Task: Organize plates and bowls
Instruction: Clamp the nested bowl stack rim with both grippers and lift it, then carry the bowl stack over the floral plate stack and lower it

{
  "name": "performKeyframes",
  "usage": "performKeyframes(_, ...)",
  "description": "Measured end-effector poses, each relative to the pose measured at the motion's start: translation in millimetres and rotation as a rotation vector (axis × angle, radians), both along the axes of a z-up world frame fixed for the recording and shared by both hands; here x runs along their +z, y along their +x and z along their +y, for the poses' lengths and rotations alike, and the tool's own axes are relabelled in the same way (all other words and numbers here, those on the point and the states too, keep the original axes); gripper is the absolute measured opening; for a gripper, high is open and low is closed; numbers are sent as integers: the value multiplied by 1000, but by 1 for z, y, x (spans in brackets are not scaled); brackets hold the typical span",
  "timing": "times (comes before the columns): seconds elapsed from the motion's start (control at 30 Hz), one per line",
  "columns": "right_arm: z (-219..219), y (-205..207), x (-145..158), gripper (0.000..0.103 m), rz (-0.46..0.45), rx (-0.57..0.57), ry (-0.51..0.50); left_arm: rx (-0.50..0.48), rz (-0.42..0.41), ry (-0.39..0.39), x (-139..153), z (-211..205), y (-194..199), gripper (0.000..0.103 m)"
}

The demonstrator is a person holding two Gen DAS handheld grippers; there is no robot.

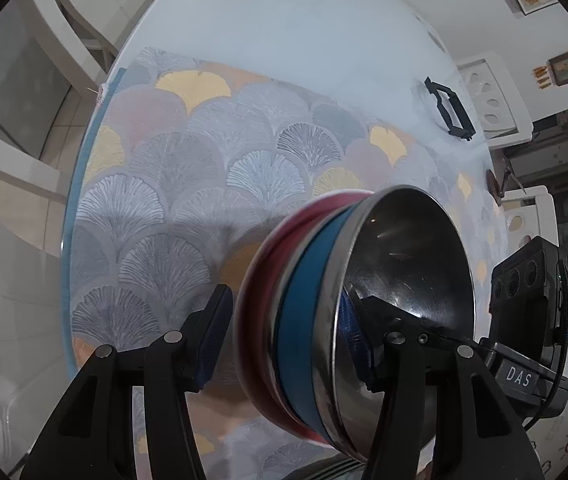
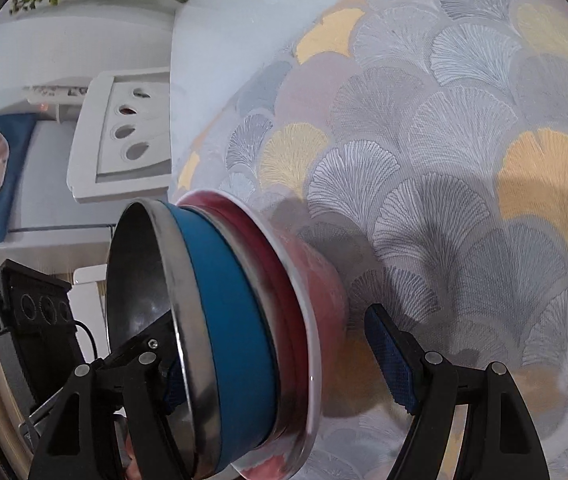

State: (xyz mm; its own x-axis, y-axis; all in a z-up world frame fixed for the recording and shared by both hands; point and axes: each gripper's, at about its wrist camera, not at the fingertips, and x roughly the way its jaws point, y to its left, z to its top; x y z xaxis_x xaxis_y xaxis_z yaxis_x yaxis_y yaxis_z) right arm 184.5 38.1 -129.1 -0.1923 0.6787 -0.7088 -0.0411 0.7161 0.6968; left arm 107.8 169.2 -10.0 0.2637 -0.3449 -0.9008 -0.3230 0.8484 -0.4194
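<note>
Holding the nested stack between both tools, you are bringing it toward the patterned placemat (image 1: 188, 168). In your left gripper (image 1: 295, 336) the jaws stand about half open: one finger is inside the steel bowl (image 1: 407, 256), the other is clear of the pink bowl (image 1: 260, 264), so I cannot tell if it really grips. Your right gripper (image 2: 280, 356) straddles the blue bowl (image 2: 228, 320) the same way, its outer pad apart. Keep both rims level and lower slowly.
</note>
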Motion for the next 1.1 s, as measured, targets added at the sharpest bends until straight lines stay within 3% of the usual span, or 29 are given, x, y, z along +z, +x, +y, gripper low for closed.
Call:
performKeyframes(0.2,-5,-8,5,64,-26,-45,14,0,-23,22,6,-7,-2,44)
performKeyframes(0.4,-3,-10,18,64,-65,-11,23,-15,-74,72,21,-12,-10,43)
performKeyframes(0.7,-5,-23,42,64,-81,1,21,3,-69,86,42,-13,-28,43)
performKeyframes(1.1,-33,-58,91,64,-94,81,39,69,-80,116,92,-42,-87,43)
